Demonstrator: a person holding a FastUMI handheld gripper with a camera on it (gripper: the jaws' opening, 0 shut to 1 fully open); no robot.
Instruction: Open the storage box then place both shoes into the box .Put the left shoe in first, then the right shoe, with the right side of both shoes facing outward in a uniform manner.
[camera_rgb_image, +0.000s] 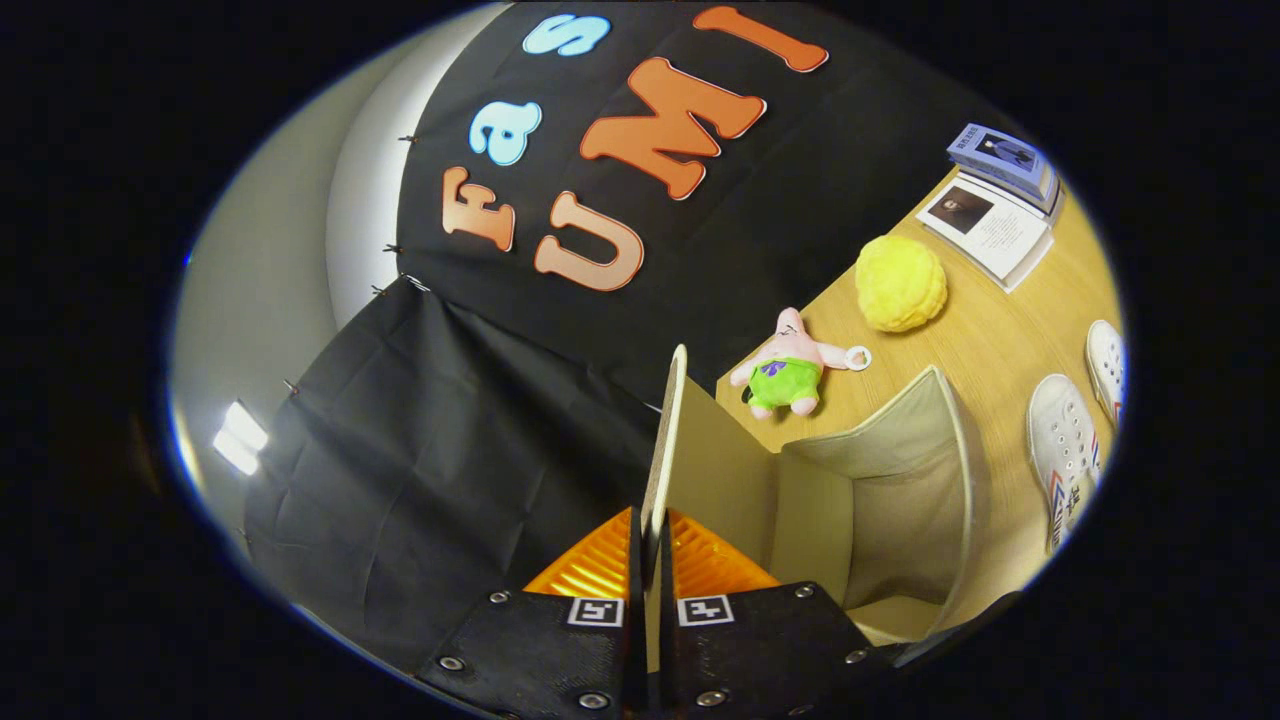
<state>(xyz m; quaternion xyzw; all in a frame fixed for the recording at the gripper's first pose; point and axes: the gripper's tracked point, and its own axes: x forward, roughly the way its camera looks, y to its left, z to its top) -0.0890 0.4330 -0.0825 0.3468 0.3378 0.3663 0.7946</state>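
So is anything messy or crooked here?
Nothing looks damaged or spilled. The gripper is shut on the storage box lid, holding it up on edge. Both white shoes lie outside the open box.

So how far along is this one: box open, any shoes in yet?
Done: the box looks open; its beige inside shows with nothing visible in it. In hand: the gripper is shut on the lid, both fingers pressing the raised flap edge-on. Left: both shoes, one and the other, lie on the table beside the box. Neither is placed.
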